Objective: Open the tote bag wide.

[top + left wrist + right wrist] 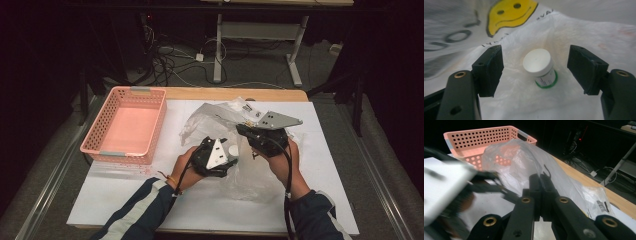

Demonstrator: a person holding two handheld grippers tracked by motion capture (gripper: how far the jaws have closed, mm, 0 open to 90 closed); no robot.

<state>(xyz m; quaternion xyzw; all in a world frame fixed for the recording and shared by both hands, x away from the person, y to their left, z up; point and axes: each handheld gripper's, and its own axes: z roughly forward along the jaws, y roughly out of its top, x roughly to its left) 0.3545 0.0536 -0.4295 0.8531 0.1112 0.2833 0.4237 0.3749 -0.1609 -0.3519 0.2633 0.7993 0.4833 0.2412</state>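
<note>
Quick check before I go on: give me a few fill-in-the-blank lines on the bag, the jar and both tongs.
1. The right tongs are shut on the plastic ____.
2. The small jar between the left tongs' open jaws has a ____ lid.
3. The pink basket holds ____.
4. The face printed on the bag is coloured ____.

Missing words: bag; white; nothing; yellow

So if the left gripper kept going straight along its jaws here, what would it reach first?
Most likely the small white-capped jar, which sits centred between the open jaws of the left gripper, lying on the plastic bag. Depth is hard to judge, but nothing appears in between.
</note>
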